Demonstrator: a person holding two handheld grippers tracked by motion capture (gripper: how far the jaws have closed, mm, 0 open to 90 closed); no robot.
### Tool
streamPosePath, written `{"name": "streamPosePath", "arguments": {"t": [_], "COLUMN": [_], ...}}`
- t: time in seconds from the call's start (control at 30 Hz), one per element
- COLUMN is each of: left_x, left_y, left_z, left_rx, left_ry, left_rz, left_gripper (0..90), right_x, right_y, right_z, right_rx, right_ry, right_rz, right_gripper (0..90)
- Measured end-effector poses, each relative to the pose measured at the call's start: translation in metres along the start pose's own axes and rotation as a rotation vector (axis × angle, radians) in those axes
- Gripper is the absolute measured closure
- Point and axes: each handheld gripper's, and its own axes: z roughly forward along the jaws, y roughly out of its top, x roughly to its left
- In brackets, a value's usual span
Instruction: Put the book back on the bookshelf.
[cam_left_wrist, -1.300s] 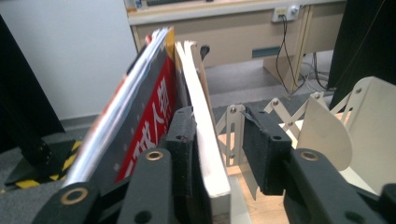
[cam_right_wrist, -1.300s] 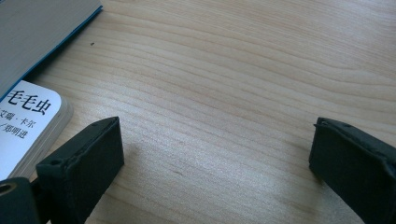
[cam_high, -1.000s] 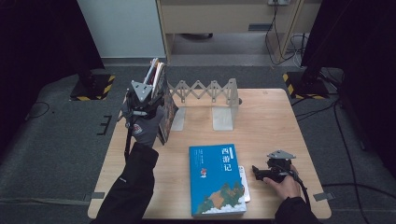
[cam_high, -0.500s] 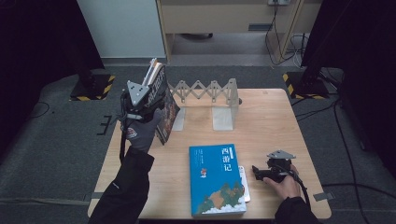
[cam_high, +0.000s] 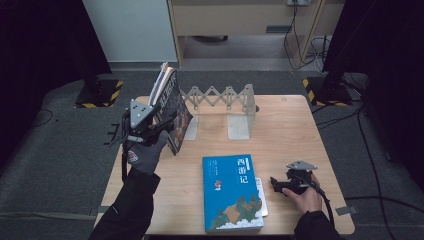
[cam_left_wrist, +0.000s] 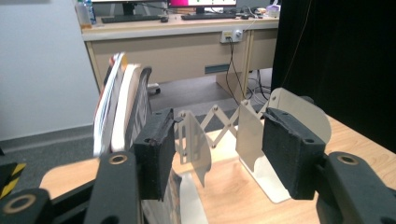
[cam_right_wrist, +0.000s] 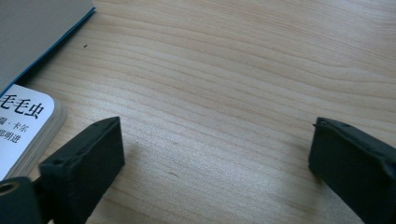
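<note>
Wooden table (cam_high: 300, 125) under dark surrounds, grey floor beyond. Left gripper (cam_high: 157, 125) sits at the far-left corner beside the leaning books (cam_high: 170, 100), which tilt against the left plate of the accordion bookend rack (cam_high: 220, 97). Its jaws have just been opening; approx half wide, nothing between the pads (books stand just left of the left pad). Right gripper (cam_high: 280, 184) rests low near the right edge, jaws wide, empty, w/ the blue book (cam_high: 230, 192) flat beside it.
</note>
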Motion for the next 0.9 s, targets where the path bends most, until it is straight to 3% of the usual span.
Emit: {"name": "streamPosePath", "arguments": {"t": [0.27,0.5,0.73,0.9], "left_x": [0.005,0.007,0.001,-0.006], "left_y": [-0.031,-0.058,-0.085,-0.107], "left_z": [-0.003,-0.002,0.003,0.008], "left_rx": [0.056,0.123,0.211,0.276], "left_ry": [-0.036,-0.080,-0.115,-0.160], "left_rz": [-0.035,-0.052,-0.013,-0.014], "left_gripper": [40.6,37.7,35.7,34.5], "right_x": [-0.001,0.000,0.004,0.011], "right_y": [0.004,0.011,0.018,0.025], "right_z": [-0.004,-0.012,-0.020,-0.027], "right_rx": [0.009,-0.053,-0.101,-0.143], "right_ry": [0.008,0.014,0.037,0.069], "right_rz": [0.003,0.003,-0.006,-0.018], "right_gripper": [14.5,17.7,20.5,22.2]}}
